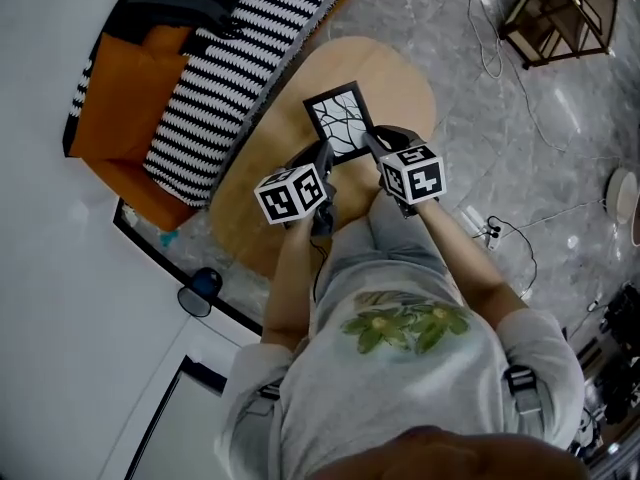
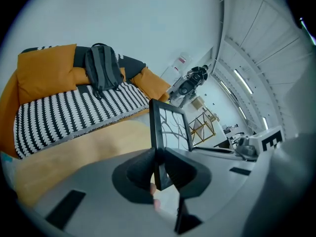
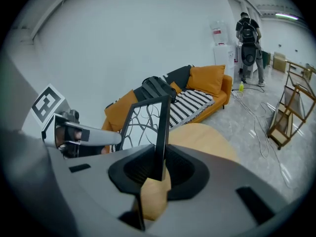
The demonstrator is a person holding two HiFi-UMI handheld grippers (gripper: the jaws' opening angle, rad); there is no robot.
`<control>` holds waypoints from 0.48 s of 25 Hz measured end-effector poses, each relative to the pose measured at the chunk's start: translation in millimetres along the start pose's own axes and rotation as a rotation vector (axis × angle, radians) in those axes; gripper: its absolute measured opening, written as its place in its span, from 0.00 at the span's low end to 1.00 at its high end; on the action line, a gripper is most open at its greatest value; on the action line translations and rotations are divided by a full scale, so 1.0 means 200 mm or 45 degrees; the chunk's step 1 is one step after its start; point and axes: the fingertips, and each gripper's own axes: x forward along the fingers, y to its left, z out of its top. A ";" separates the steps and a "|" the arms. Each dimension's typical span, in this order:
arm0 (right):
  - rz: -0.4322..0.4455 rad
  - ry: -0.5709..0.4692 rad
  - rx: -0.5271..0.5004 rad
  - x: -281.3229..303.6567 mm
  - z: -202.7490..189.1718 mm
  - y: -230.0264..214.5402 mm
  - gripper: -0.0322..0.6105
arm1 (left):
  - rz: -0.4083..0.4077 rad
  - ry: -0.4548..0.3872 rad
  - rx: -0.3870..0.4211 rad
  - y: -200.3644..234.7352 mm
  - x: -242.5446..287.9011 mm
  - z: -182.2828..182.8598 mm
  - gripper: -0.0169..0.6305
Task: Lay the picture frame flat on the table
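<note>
A black picture frame [image 1: 341, 120] with a white print of bare branches hangs above the oval wooden table [image 1: 410, 83], held by both grippers. My left gripper [image 1: 325, 154] is shut on the frame's left edge, which runs up between its jaws in the left gripper view as picture frame [image 2: 170, 130]. My right gripper [image 1: 377, 144] is shut on the right edge, seen edge-on as picture frame [image 3: 148, 125]. The frame leans back, its top edge away from me and its print facing up toward me.
An orange sofa [image 1: 120, 118] with a black-and-white patterned throw [image 1: 230, 78] and a dark backpack [image 2: 101, 70] stands left of the table. A wooden rack [image 1: 560, 13] and loose cables [image 1: 500, 233] lie on the grey floor. A person [image 3: 249, 33] stands far off.
</note>
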 end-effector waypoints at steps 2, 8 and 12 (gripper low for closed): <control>0.003 0.011 0.002 0.03 -0.01 -0.01 0.17 | 0.002 0.004 -0.007 0.02 0.02 0.00 0.14; 0.007 0.040 0.011 0.12 -0.04 -0.04 0.17 | 0.015 0.022 -0.024 0.09 0.09 -0.02 0.14; 0.011 0.060 0.018 0.17 -0.06 -0.06 0.17 | 0.024 0.030 -0.028 0.12 0.13 -0.03 0.14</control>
